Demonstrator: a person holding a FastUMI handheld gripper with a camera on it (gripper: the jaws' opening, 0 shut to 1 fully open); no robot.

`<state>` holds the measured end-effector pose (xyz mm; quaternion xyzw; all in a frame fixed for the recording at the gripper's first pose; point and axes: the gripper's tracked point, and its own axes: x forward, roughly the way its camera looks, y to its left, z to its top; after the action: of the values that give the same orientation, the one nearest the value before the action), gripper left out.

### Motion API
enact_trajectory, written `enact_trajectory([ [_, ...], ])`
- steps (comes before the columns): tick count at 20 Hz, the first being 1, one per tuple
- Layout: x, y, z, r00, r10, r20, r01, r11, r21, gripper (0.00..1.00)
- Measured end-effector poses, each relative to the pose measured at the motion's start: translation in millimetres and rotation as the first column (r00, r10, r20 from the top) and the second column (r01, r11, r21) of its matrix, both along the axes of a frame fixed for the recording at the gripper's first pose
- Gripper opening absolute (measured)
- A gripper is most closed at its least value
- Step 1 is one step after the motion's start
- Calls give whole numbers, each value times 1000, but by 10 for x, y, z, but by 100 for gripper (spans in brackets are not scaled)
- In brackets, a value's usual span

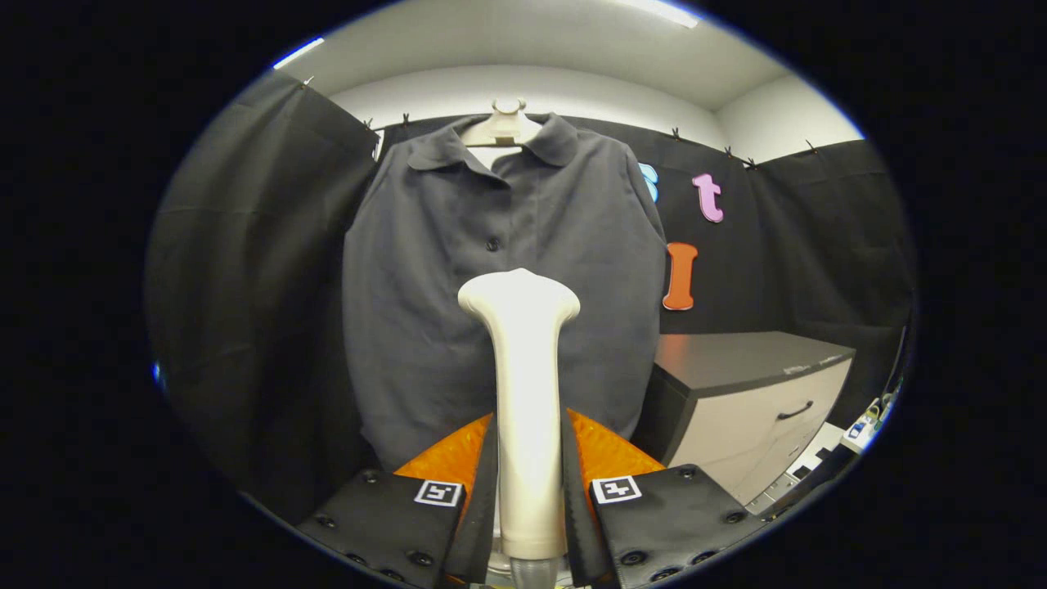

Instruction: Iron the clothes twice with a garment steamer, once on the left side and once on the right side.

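A dark grey collared shirt point(458, 270) hangs on a pale hanger point(501, 128) against the booth's black wall, buttoned down the front. My gripper point(528, 478) is shut on the handle of a white garment steamer point(523, 368), both fingers pressing its sides. The steamer stands upright between the fingers, and its flared head sits in front of the shirt's lower middle, near the button line. Whether the head touches the cloth I cannot tell.
A low cabinet point(761, 393) with a dark top and a pale drawer front with a handle stands right of the shirt. Black cloth point(253, 286) hangs close on the left. Small items point(863, 425) lie beyond the cabinet's right end.
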<state>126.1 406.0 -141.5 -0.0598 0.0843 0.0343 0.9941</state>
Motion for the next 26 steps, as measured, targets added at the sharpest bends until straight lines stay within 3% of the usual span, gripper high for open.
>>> enact_trajectory([
  [10,283,852,667,985,133,110,-139,989,43,44],
  [15,646,1103,735,980,151,129,-156,987,36,44],
  [26,811,1272,813,969,173,174,-177,984,5,44],
])
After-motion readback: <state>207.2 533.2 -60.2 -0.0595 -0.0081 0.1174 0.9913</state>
